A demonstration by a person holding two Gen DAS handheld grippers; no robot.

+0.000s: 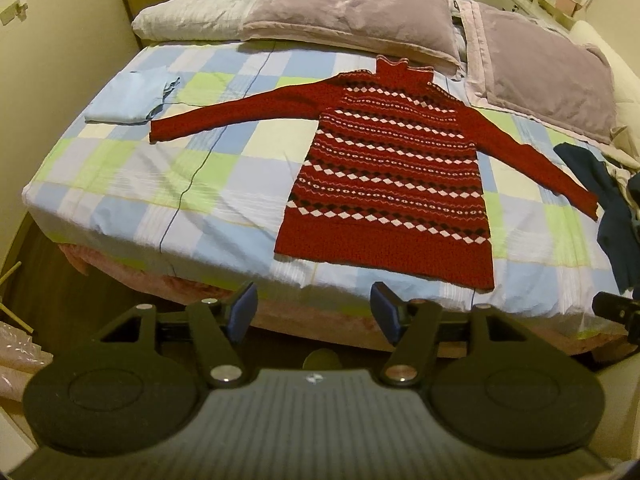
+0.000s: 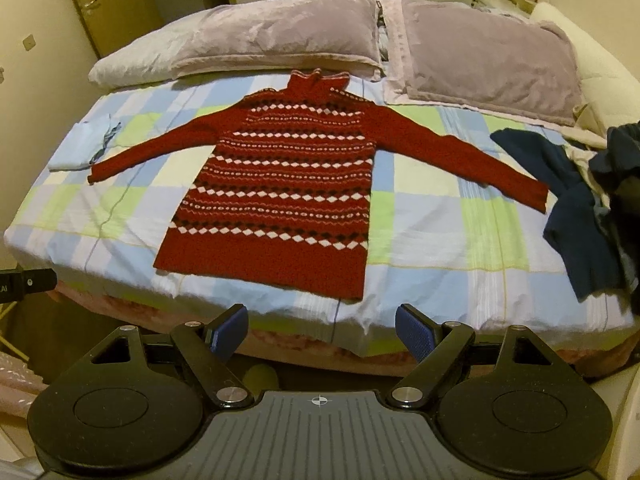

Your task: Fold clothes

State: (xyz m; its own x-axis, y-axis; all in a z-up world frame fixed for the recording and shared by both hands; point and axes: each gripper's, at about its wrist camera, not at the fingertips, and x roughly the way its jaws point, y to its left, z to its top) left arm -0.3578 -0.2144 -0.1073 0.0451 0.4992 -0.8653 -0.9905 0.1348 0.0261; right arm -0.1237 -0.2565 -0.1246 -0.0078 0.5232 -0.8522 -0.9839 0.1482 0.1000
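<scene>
A red turtleneck sweater (image 1: 388,172) with white and black diamond bands lies flat on the checked bed (image 1: 160,184), sleeves spread out to both sides; it also shows in the right wrist view (image 2: 280,196). My left gripper (image 1: 314,312) is open and empty, hovering off the bed's near edge just before the sweater's hem. My right gripper (image 2: 322,330) is open and empty, also off the near edge, below the hem's right corner. The right gripper's tip shows at the right edge of the left wrist view (image 1: 616,308).
A folded light blue garment (image 1: 128,96) lies at the bed's far left. A pile of dark blue clothes (image 2: 588,208) sits at the right side by the sweater's right cuff. Two lilac pillows (image 2: 280,32) lie at the head. Floor lies below the near edge.
</scene>
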